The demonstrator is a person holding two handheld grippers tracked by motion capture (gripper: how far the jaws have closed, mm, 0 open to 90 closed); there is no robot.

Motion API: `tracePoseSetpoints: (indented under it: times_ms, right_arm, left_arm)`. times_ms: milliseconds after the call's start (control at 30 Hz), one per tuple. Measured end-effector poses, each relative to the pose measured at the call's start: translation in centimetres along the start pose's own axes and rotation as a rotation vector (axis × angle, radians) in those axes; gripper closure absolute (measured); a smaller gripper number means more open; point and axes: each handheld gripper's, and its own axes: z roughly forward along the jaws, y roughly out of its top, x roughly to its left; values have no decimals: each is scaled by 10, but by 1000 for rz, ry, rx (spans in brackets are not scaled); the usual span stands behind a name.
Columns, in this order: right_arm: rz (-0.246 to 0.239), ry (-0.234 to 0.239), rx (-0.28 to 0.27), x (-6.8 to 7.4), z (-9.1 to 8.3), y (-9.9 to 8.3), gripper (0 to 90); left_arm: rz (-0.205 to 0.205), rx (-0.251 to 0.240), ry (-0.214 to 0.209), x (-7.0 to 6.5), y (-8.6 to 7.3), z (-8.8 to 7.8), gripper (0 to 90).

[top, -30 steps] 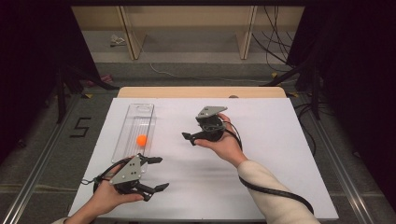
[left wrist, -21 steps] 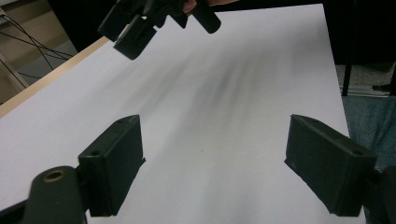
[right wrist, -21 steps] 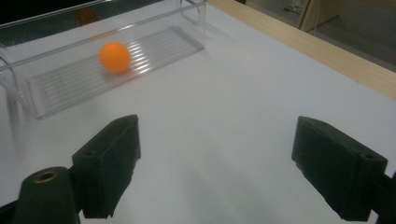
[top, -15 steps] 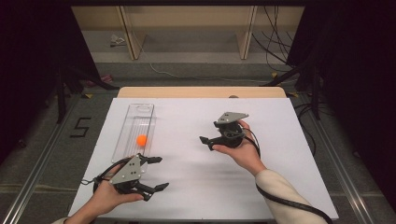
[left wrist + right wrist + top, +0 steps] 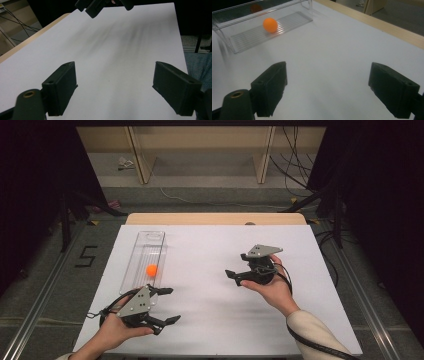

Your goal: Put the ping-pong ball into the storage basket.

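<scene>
Where views differ: my right gripper view shows the small orange ball on the ribbed floor of the clear plastic rectangular tray; my left gripper view shows bare white table.
Hand pose: left hand near edge; right hand mid-table.
Left gripper: jaws wide, empty.
Right gripper: jaws wide, empty, aimed toward tray.
</scene>
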Motion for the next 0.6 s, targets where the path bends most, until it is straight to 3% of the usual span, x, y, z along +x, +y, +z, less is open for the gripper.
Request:
tracePoseSetpoints:
  times_ms: [600]
  right_arm:
    - [21,-13,-24,-3,-27,-12,163]
  left_arm:
    - [-10,-4,5,1,0,-1,184]
